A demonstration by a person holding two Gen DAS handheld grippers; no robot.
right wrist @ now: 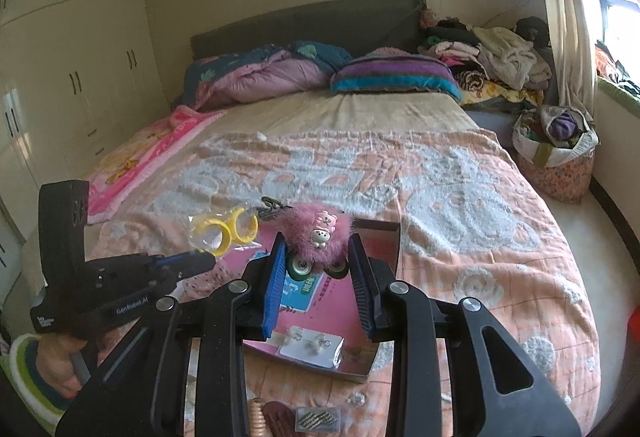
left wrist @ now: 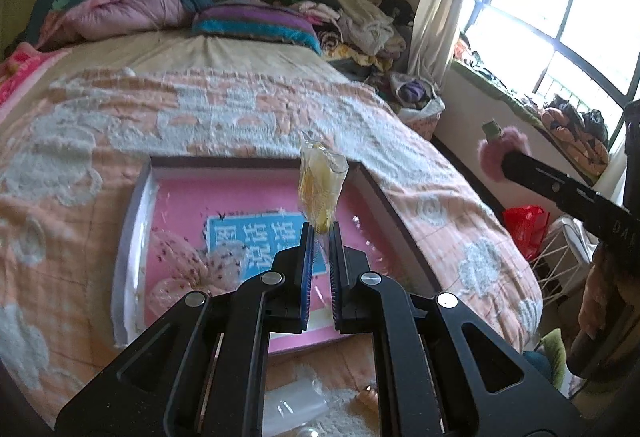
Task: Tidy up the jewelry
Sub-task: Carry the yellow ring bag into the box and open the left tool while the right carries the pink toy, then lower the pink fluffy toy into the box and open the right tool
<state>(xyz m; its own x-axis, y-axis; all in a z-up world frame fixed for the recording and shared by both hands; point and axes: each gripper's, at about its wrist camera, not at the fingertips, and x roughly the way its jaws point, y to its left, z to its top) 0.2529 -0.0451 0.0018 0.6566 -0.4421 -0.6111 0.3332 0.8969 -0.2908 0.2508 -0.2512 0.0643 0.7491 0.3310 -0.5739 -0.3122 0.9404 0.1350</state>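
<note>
A bed [right wrist: 400, 173] covered by a nubby peach quilt carries a shallow pink-lined box [right wrist: 384, 233]; a carded earring pair [right wrist: 311, 346] lies inside at 6 o'clock. A crinkled clear bag of yellow hoops [left wrist: 320, 189] is pinched upright in the left gripper [left wrist: 322, 233]. A fluffy pink clip [right wrist: 316, 237] is clamped by the right gripper [right wrist: 318, 257] over the box.

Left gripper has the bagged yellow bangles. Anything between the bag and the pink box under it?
Nothing visible. The left gripper holds the bag over the open box, whose floor below looks bare. The card of earrings lies in the box's near corner, aside from the drop.
</note>
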